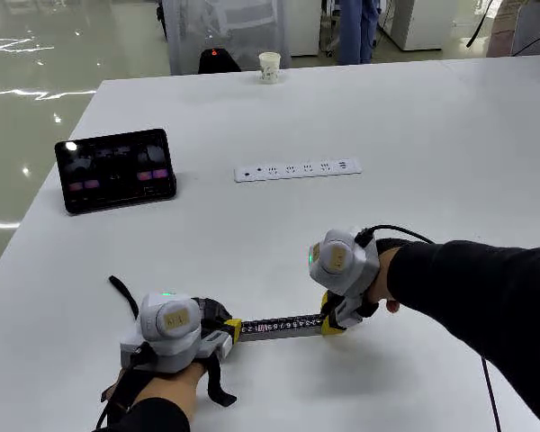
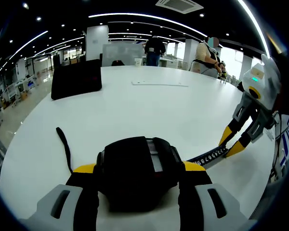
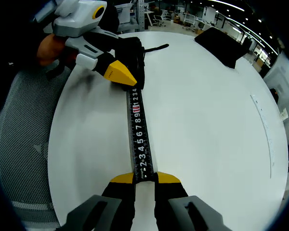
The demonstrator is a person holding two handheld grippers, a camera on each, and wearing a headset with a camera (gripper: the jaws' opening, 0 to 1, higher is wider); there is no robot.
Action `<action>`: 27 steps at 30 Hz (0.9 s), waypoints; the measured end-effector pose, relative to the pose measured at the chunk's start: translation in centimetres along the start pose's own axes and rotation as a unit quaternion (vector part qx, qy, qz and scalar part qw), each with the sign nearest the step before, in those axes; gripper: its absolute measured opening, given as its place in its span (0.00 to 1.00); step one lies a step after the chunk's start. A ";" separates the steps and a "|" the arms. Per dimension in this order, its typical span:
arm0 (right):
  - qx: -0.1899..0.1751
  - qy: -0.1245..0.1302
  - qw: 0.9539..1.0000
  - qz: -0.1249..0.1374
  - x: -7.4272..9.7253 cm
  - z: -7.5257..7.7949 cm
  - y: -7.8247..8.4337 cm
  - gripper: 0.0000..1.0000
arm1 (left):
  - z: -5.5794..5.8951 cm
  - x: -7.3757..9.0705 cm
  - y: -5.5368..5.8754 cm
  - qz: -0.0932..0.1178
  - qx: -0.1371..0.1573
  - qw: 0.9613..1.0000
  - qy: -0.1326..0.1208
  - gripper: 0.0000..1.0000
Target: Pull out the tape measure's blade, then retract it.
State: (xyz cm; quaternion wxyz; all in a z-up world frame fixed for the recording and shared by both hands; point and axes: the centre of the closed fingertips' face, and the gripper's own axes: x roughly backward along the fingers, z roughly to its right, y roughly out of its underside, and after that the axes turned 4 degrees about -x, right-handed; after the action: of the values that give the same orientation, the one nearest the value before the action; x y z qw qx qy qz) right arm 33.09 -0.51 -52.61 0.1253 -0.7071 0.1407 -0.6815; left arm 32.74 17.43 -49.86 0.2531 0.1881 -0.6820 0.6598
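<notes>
A black tape measure case sits on the white table, clamped between the yellow tips of my left gripper, with its strap trailing to the left. Its dark numbered blade runs out flat along the table, a short length showing between the two grippers. My right gripper is shut on the blade's free end, seen in the head view just right of the case. The left gripper and the case appear at the far end of the blade in the right gripper view.
A dark tablet lies at the table's left, a white power strip in the middle, a paper cup near the far edge. A mesh chair stands by the near edge. People stand beyond the table.
</notes>
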 end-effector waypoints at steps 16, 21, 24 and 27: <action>0.003 -0.001 1.000 0.001 -0.3 -0.2 -0.6 0.11 | 0.1 0.0 0.0 0.000 0.001 1.000 0.000 0.62; -0.009 0.000 1.000 0.001 -0.4 -0.2 -0.8 0.12 | 0.1 0.0 0.0 0.000 0.001 1.000 0.000 0.62; -0.019 0.002 1.000 0.003 -0.5 -0.3 -1.1 0.12 | 0.1 0.0 0.0 0.000 0.001 1.000 0.000 0.62; 0.004 -0.001 1.000 0.002 -0.6 -0.4 -1.2 0.12 | 0.1 0.0 0.0 0.000 0.001 1.000 0.001 0.62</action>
State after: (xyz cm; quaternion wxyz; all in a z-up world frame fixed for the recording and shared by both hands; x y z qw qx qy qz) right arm 32.74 0.80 -52.69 0.1291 -0.7074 0.1392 -0.6808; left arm 32.74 17.35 -49.84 0.2533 0.1878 -0.6815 0.6605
